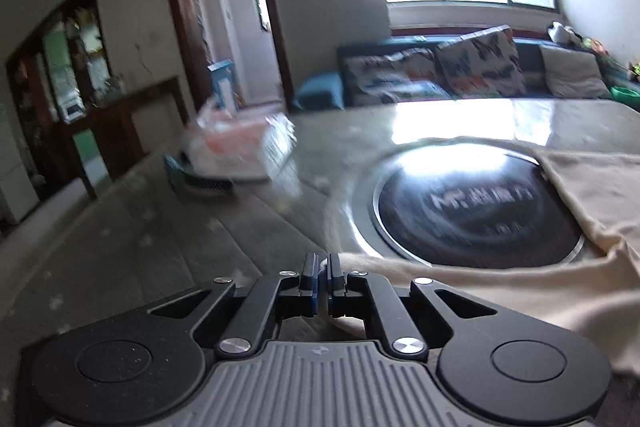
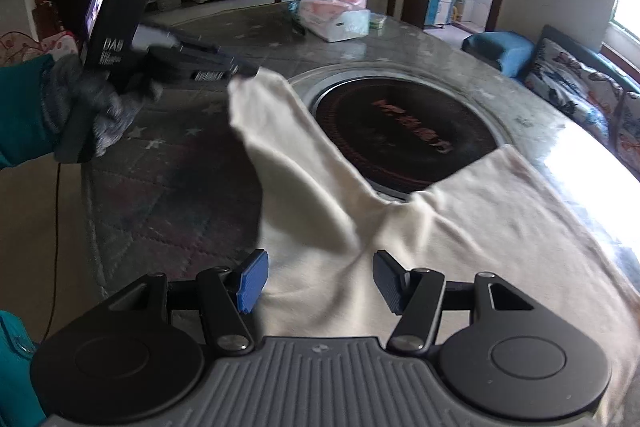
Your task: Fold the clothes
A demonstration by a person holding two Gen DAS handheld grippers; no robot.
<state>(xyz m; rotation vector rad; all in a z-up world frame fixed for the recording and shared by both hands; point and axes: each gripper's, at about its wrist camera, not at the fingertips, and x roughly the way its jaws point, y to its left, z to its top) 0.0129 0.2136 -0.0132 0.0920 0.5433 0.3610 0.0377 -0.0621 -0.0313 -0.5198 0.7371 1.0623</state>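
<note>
left gripper (image 1: pixel 322 281) pinches a corner of the cream garment (image 2: pixel 460 227), jaws pressed together on the fabric; in the right wrist view the same gripper (image 2: pixel 244 71) holds that corner lifted above the table (image 2: pixel 168 155), in a grey-gloved hand (image 2: pixel 92 107) with a teal sleeve. the gripper body reads "das", smaller print under it too blurred to read. right gripper (image 2: pixel 320 281) has its jaws spread wide, nothing between them, low over the garment's near part. the rest of the garment lies spread on the marble-look round table, partly covering the edge of a black inset cooktop (image 2: pixel 404 131). cooktop has red lettering, smeared, not readable. a plastic-wrapped pack (image 2: pixel 336 13) sits at the table's far side, label illegible. sofa with patterned cushions (image 1: pixel 472 67) under the window.
</note>
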